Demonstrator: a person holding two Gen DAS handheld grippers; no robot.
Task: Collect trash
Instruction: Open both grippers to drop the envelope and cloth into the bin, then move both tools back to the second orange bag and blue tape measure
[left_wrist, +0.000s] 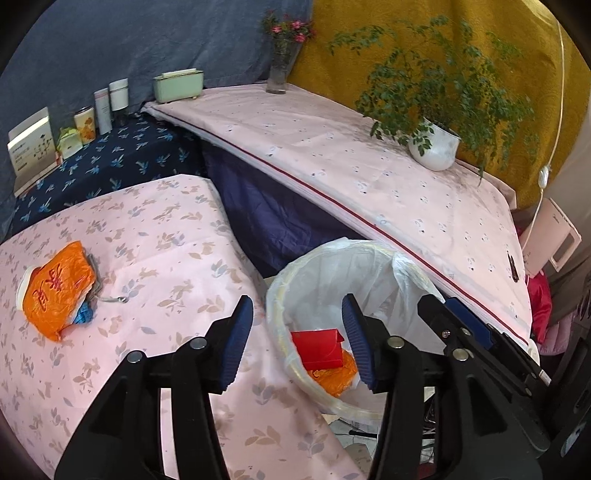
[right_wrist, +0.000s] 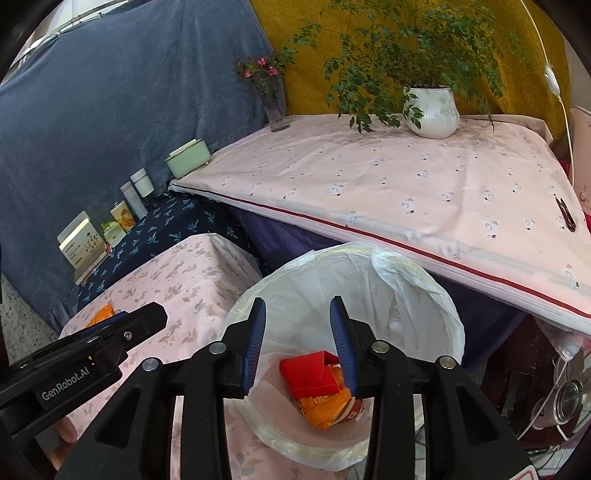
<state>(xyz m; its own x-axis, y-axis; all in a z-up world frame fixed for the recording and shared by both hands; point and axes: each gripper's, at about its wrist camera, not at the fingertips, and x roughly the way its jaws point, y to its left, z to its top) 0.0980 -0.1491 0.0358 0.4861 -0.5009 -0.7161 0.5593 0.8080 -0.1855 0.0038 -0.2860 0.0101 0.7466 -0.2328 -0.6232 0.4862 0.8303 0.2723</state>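
Fingers of both grippers (left (left_wrist: 297, 341), right (right_wrist: 297, 345)) are held apart, empty; the orange bag (left_wrist: 57, 290) could be forgotten on the bench (left_wrist: 177, 236).

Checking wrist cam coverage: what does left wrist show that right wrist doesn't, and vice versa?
Left wrist only: the whole orange bag on the floral cloth, with blue scraps beside it. Right wrist only: a fan-like device on the floor at lower right. Both: lined bin holding a red carton and orange wrapper, potted plant, flower vase, and both grippers open and empty.
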